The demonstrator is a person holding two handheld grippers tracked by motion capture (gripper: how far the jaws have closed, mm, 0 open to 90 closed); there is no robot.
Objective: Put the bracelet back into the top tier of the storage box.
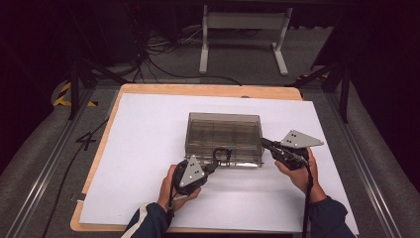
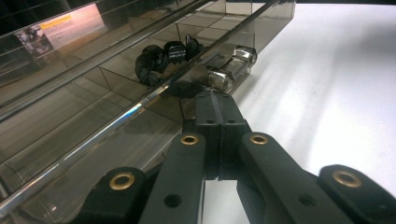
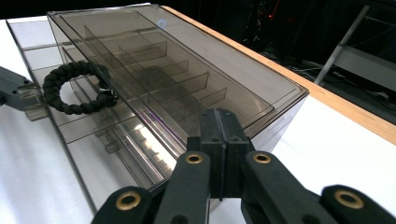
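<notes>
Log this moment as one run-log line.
left gripper: shut, at box latch | right gripper: shut, at organizer box corner | black bracelet: inside

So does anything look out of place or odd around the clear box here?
One thing: a black braided bracelet lies on top of the clear divided box, near its front edge, not in a compartment. The box sits square on the white sheet; nothing looks spilled or broken.

Nothing here reads clearly: the tag on the black braided cord (image 2: 166, 58) carries tiny illegible print, and the label (image 2: 60, 29) reflected in the smoky plastic box (image 2: 84, 121) is blurred.
</notes>
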